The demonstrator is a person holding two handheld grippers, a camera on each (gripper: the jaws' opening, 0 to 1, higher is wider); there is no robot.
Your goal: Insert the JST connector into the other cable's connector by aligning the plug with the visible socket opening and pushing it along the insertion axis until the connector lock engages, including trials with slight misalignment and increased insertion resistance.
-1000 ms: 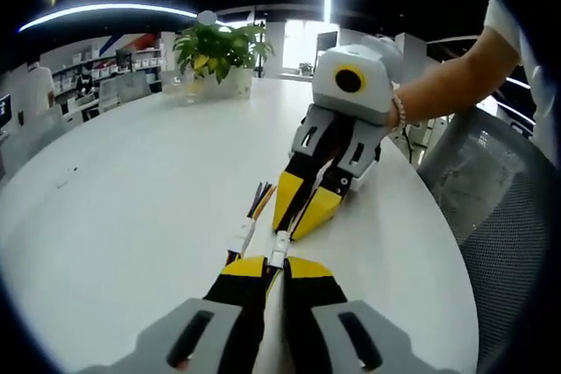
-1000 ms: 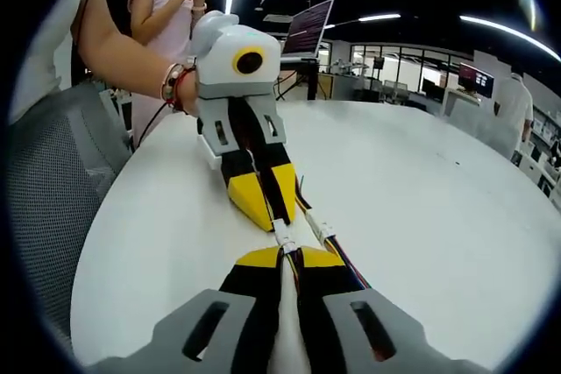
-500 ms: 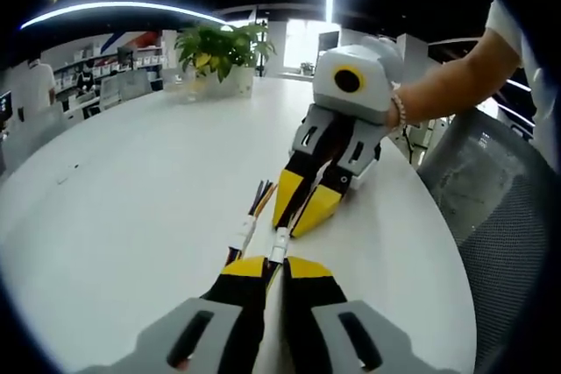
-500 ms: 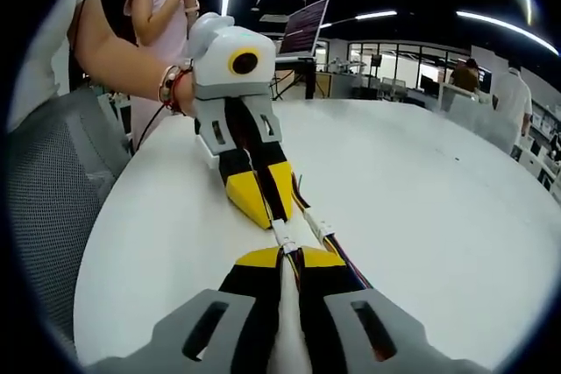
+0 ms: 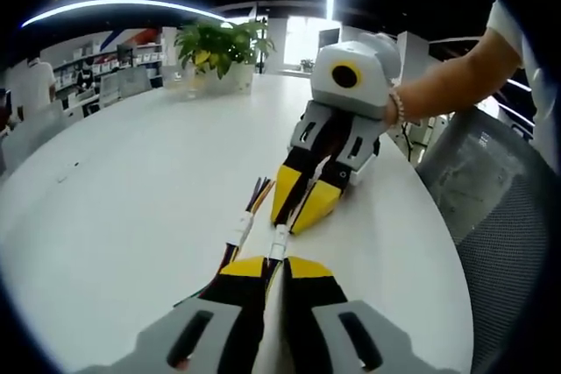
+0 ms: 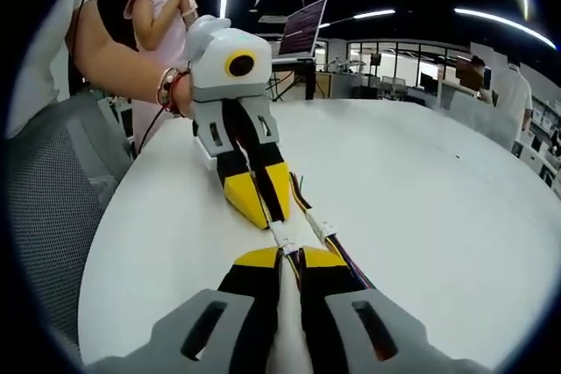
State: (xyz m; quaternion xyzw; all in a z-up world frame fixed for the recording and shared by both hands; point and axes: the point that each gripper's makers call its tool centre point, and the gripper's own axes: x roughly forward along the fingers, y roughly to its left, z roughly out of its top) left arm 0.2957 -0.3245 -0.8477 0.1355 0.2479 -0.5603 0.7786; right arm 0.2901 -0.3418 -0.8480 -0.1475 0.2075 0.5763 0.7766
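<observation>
A small white connector [image 5: 279, 241] is pinched between the left gripper [image 5: 279, 262] and right gripper [image 5: 298, 216], tips facing, jaws pressed together, low over a round white table [image 5: 131, 190]. A potted plant [image 5: 219, 50] is seen behind.

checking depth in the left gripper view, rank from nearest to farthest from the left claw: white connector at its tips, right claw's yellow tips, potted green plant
1. Small white plastic connector, right at the left claw tips.
2. Right claw with yellow tips, just beyond, mid-table.
3. Potted green leafy plant, at the table's far edge, upper left.
</observation>
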